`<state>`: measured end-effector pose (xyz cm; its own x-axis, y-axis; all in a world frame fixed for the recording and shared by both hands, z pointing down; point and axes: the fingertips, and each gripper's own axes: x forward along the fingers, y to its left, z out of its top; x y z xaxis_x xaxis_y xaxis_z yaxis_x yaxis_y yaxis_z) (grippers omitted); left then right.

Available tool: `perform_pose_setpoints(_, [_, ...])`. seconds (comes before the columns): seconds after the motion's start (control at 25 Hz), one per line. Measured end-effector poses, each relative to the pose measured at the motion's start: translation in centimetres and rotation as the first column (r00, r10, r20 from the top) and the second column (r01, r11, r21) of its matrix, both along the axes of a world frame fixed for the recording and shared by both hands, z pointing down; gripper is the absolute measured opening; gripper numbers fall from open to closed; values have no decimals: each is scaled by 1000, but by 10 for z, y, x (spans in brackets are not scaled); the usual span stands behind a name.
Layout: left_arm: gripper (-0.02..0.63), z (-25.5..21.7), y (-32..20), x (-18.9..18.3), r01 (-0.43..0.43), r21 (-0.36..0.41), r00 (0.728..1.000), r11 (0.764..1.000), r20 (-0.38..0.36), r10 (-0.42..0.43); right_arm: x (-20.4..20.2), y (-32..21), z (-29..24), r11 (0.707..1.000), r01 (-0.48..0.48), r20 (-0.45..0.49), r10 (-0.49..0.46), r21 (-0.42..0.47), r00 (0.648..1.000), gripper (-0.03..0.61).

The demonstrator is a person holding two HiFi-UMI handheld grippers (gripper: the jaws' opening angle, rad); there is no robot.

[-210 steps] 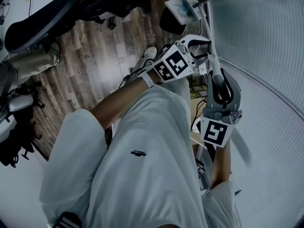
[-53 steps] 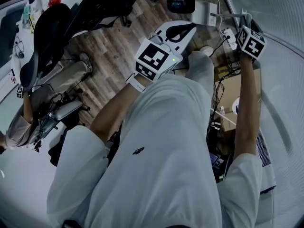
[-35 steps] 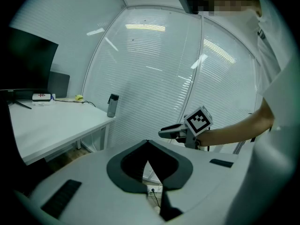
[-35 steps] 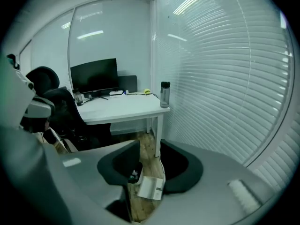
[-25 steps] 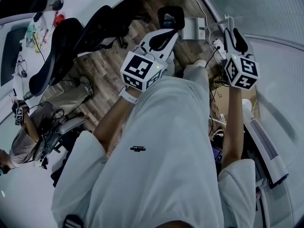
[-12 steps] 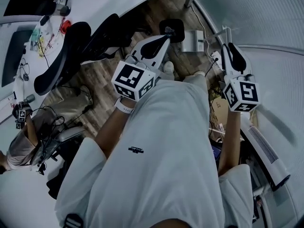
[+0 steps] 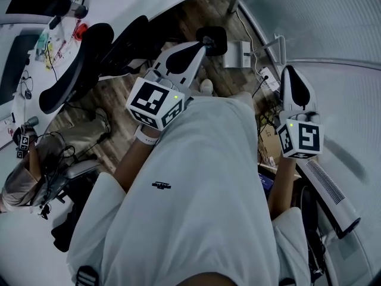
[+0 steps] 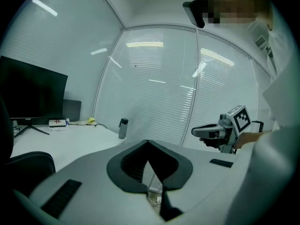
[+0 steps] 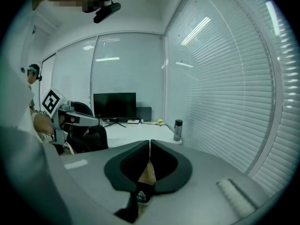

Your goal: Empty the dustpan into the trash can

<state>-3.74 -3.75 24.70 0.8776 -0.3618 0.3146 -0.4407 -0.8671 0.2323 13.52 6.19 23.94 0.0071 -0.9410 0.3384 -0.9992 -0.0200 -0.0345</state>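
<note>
Both grippers are empty as I look down past the white shirt [image 7: 196, 183]. My left gripper [image 7: 201, 45] has its jaws pressed fully together with nothing between them, and its marker cube sits just off the shirt on the left side. My right gripper [image 7: 292, 71] has just been closing its jaws; in its own view the dark pads meet along one thin line and hold nothing. The two grippers are well apart, one on each side of the body, both pointing forward over the wooden floor [image 7: 122, 91]. The trash can [image 7: 213, 39], a black round tub, stands on the floor just beyond the left gripper's tip, which partly covers it. What I take for the dustpan [image 7: 236, 53], a pale pan with a long handle, sits on the floor just right of the can, between the two grippers and touched by neither. A black office chair [image 7: 89, 52] stands at the left beside the white desk [image 7: 143, 2]. In the left gripper view I see a bottle [image 8: 123, 128] on that desk and a dark monitor [image 8: 28, 95].
</note>
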Motion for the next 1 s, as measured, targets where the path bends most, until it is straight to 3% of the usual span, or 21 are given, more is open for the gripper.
perform_pose_setpoints(0.16, [8,-8,5,-1,-2,5,1000,1000,-26,2,-4,4,-5,1000,2,-57,0,27,998,12])
perform_pose_setpoints(0.64, [8,-19,9,-3,2,21,999,1000,-47,-1,-34,-6,-6,992,113,-6,-113,57,994,12])
perform_pose_setpoints(1.0, [8,-18,16,7,-15,11,999,1000,-53,15,-40,-3,-9,987,155,-43,-153,47,987,11])
